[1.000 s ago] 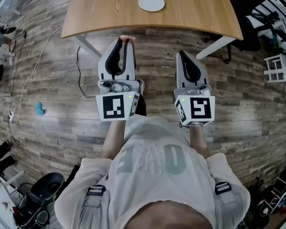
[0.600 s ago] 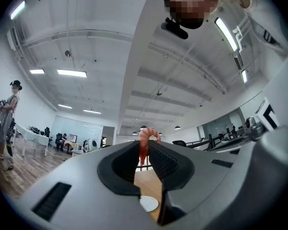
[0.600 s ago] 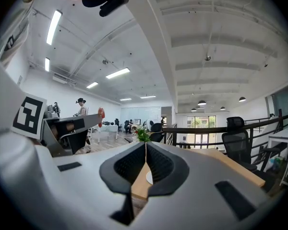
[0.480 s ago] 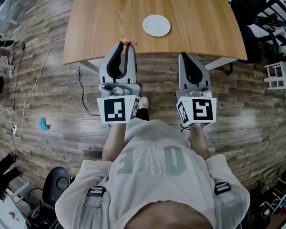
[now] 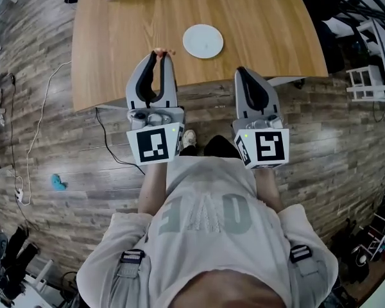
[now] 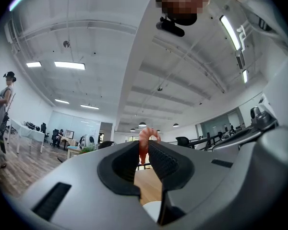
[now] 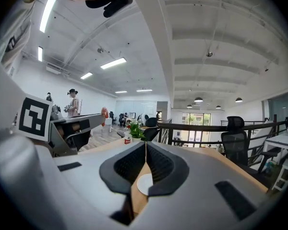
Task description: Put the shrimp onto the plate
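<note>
Pinched only at the tip of the left tool, the curled pink shrimp may slip off short of the round white plate; the right tool is closed on nothing.

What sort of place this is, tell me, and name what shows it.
Probably an open-plan office or lab: a long wooden table on a plank floor, a black office chair, and strip lights on a high bare ceiling.
</note>
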Demonstrator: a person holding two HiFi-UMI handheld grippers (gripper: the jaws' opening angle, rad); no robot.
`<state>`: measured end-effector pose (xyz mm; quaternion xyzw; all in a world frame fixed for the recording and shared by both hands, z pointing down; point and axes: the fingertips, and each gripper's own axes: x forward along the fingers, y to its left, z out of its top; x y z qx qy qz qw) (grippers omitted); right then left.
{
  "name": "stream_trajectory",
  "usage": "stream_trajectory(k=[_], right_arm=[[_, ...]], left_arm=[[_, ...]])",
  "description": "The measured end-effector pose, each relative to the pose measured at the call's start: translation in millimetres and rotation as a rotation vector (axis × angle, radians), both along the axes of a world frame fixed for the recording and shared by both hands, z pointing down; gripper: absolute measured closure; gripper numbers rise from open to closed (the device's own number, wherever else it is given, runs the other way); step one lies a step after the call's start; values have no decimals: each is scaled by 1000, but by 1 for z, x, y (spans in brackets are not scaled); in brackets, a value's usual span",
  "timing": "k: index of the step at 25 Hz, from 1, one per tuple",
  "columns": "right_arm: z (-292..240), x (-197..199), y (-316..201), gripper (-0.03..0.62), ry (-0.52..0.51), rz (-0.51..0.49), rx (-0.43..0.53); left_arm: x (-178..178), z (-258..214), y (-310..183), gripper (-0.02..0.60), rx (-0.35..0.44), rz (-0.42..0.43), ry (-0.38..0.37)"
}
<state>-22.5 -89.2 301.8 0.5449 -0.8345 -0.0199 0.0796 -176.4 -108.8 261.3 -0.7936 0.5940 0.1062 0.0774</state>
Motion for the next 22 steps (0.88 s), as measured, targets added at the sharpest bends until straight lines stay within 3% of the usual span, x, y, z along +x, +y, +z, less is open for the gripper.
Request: stream_trajectory(k=[3,9,15,22], right_arm=[[6,8,-9,573,18,10,-24],[25,26,-55,572,16,-14,-62],[27,33,-120,572,-9,-72,-57],[18,48,-183,573,-48,-123,-45]], left_arm=[[9,7,-15,517,-25,16,21],[30,30,-51,517,-85,-4,-36],[40,32,-94,517,-91,-63,-98],[60,20,-149,517,-84,-92,-110]])
